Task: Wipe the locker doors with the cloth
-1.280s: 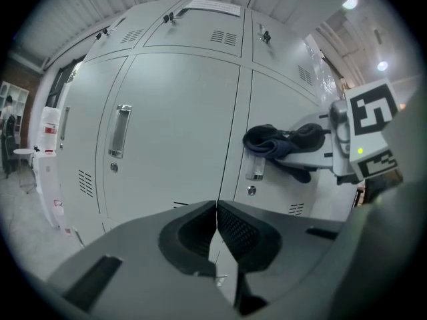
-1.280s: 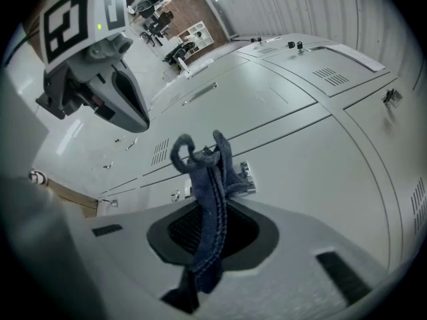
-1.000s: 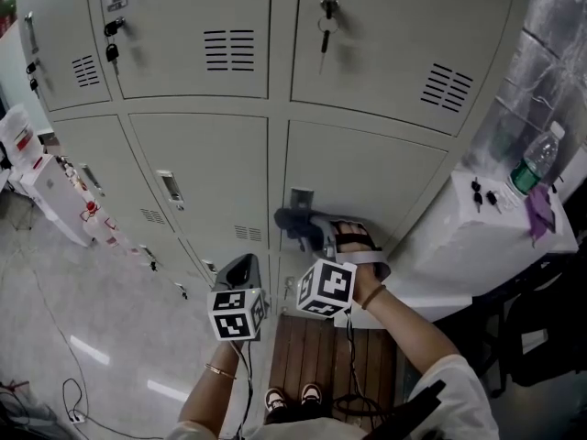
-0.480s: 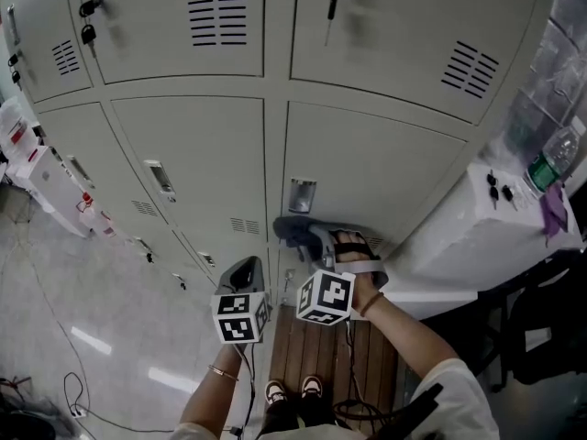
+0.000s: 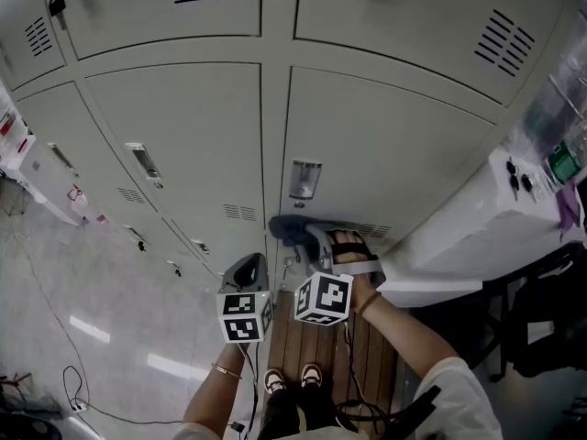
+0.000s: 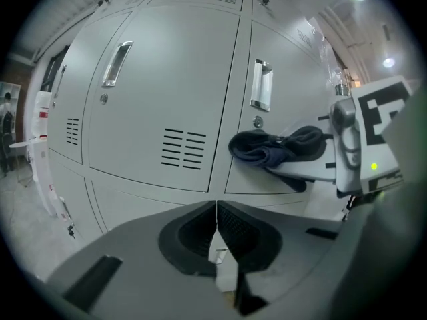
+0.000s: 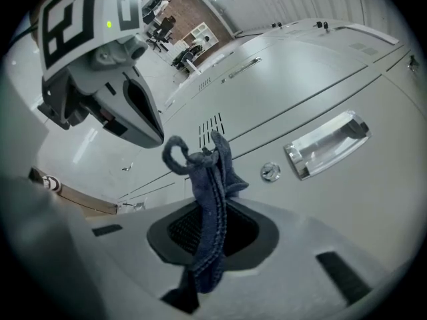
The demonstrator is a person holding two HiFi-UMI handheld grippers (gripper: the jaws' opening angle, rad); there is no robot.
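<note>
Right hand-held gripper [image 7: 212, 235] pinches the cloth [image 7: 212, 179], perhaps touching the locker door [image 5: 385, 163] at six o'clock of its handle [image 5: 304, 179]; press flat. Left hand-held gripper [image 6: 216, 235] is pressed together.

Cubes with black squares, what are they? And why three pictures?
A person stands at grey lockers with a grabbing tool, a claw, in each hand. The cubes are part of the claws. One picture comes from a camera on the person's head, looking down. The other two come from cameras riding on each claw. The right claw pinches a dark blue cloth, held up at a locker door. The left claw is shut with nothing in it.
</note>
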